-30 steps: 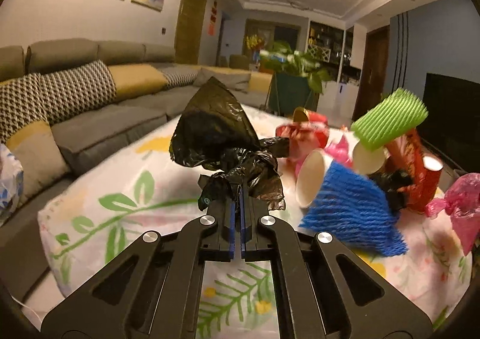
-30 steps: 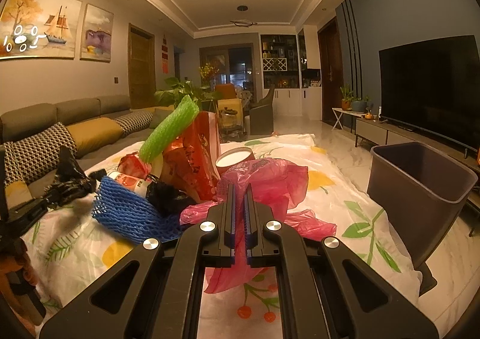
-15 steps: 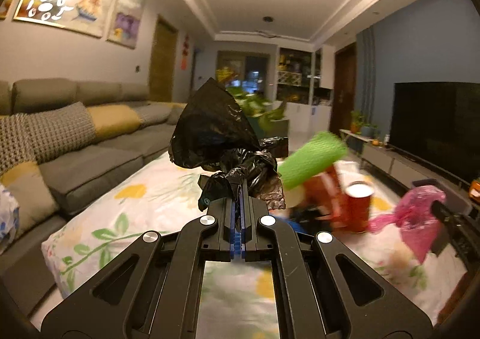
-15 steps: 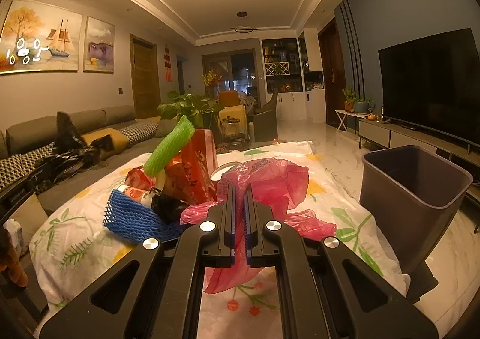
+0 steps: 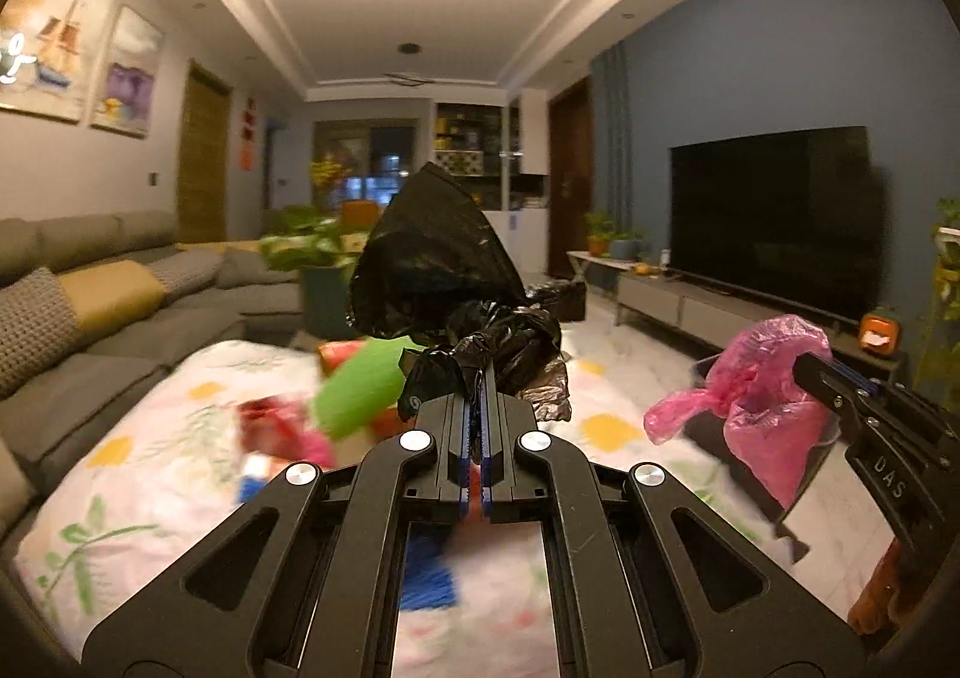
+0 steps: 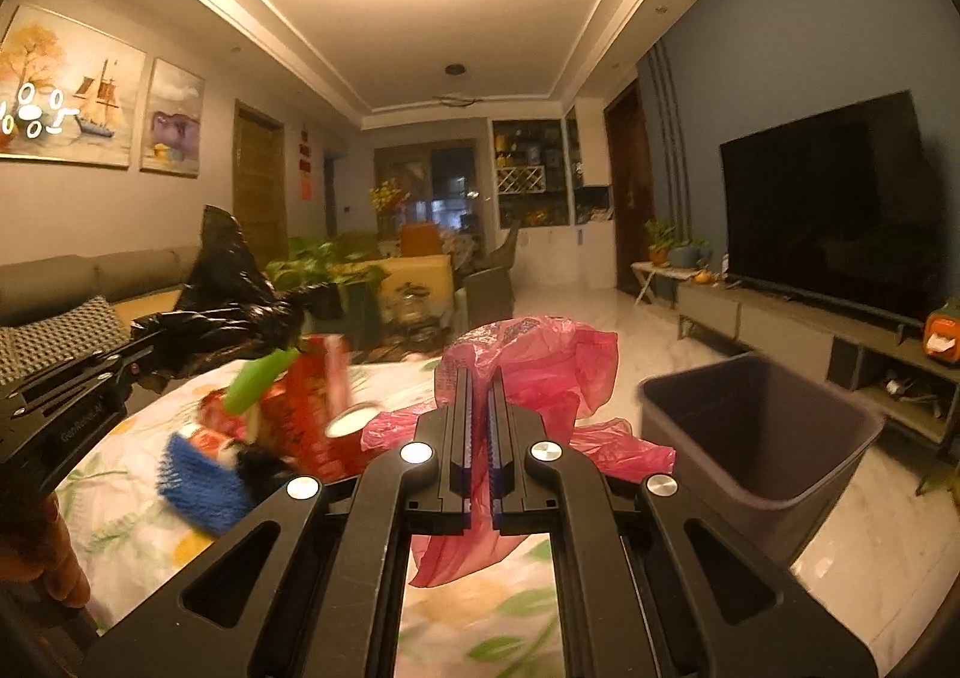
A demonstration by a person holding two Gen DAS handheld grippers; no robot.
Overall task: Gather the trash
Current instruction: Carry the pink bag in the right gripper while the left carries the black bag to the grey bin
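Note:
My left gripper (image 5: pixel 481 378) is shut on a crumpled black plastic bag (image 5: pixel 438 270), held up in the air above the table. My right gripper (image 6: pixel 478 384) is shut on a pink plastic bag (image 6: pixel 540 360), also lifted. In the left wrist view the pink bag (image 5: pixel 762 378) and the right gripper (image 5: pixel 807 369) appear at right, in front of the bin. In the right wrist view the black bag (image 6: pixel 228 288) and the left gripper (image 6: pixel 135 357) show at left. A grey trash bin (image 6: pixel 756 438) stands on the floor to the right of the table.
A pile of trash lies on the floral tablecloth (image 6: pixel 138 534): blue foam net (image 6: pixel 204 483), green foam net (image 6: pixel 258 384), red wrappers (image 6: pixel 312 408), a paper cup (image 6: pixel 351 423). A grey sofa (image 5: pixel 108 306) is at left; a TV (image 5: pixel 774 216) on a low cabinet at right.
Both grippers have risen with their bags. The left gripper swung right, toward the TV side, so the trash pile now sits lower and blurred. The bin looks nearer in the right view.

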